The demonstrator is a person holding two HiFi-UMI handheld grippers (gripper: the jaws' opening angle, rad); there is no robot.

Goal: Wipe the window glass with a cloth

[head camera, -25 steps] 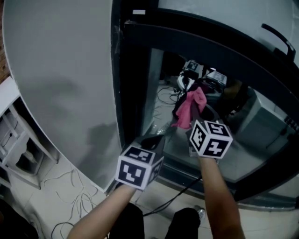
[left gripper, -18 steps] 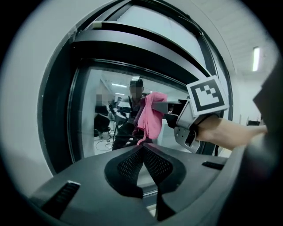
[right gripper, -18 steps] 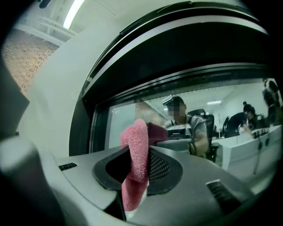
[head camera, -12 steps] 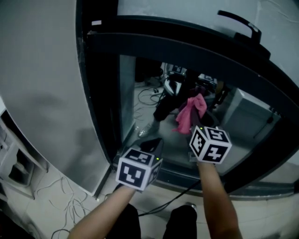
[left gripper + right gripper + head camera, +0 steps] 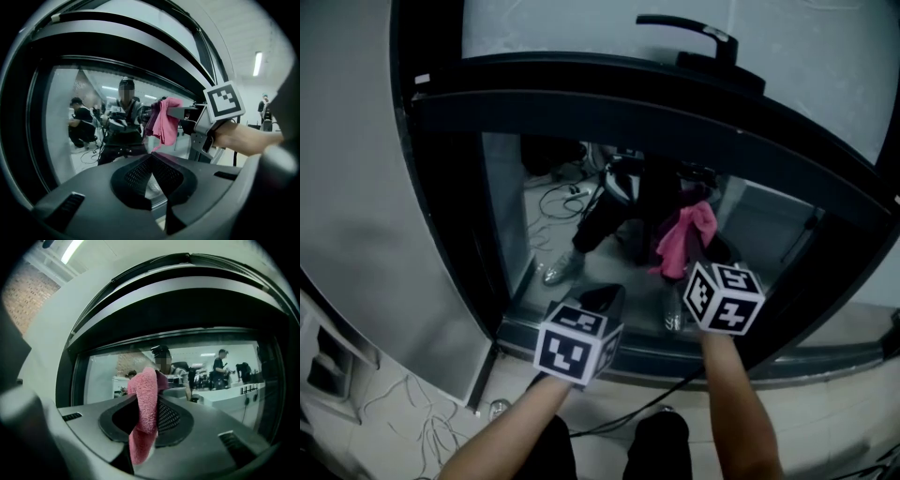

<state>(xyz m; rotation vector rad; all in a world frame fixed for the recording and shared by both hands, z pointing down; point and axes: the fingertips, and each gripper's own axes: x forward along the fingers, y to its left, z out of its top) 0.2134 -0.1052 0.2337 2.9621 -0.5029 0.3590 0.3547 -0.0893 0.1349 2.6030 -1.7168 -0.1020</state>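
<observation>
One wide pane of window glass [image 5: 539,225] set in a dark frame [image 5: 609,103], flanked on the left by a grey wall [image 5: 347,187], topped by a black handle [image 5: 694,42], and mirroring a lit room with people. Before its lower part, two hand-held tools: the left gripper [image 5: 151,159] low and near the sill, jaws pressed together with nothing between them, and the right gripper [image 5: 152,404] a little higher, jaws clamped tight. Pinched there, a pink cloth [image 5: 144,413], bunched above the tips and hanging below them, close against the glass, contact not clear.
</observation>
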